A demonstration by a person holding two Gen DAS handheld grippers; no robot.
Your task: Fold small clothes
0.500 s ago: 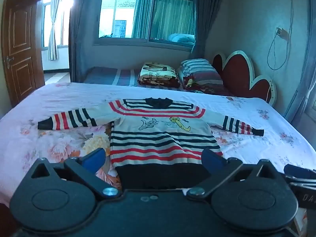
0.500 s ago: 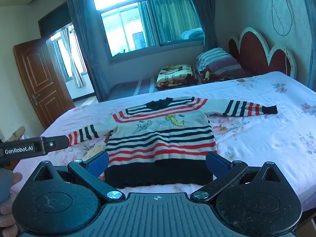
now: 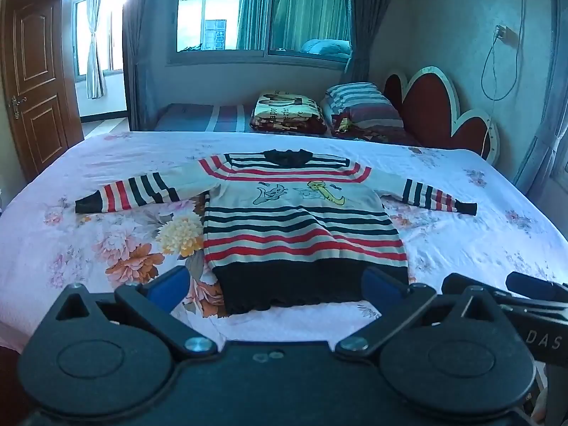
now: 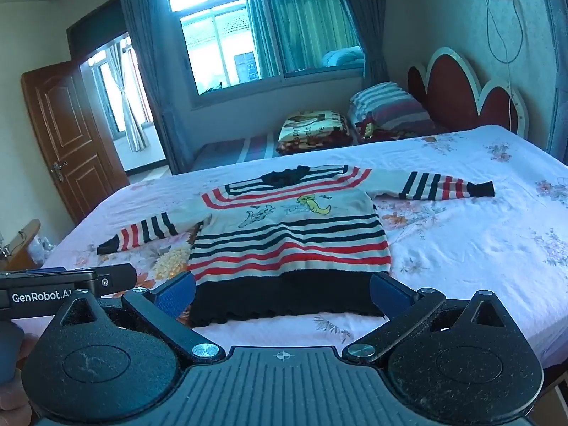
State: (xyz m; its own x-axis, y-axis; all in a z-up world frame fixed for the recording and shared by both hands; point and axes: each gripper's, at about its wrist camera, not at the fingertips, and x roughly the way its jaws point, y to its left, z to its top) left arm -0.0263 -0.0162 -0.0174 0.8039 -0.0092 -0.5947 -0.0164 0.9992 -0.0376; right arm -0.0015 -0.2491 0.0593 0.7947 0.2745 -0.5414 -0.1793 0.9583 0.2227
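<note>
Two tongs are at the near edge of the bed, both spread to full width and holding nothing. The left tongs (image 3: 273,284) and right tongs (image 4: 282,293) each frame the dark hem of the sweater (image 3: 298,220), apart from it.

The sweater lies flat, face up, near the middle of the bed (image 3: 479,248), hem toward the near edge, collar toward the far edge, both sleeves out sideways toward the bed's left and right edges. No fold has been made.

Judgement: the first step is to bring a sleeve across the body. Recommended practice: pinch the left cuff (image 3: 85,206) and right cuff (image 3: 467,208) at the knit edge only, clear of the sheet, lift low, and lay each sleeve square across the chest.
</note>
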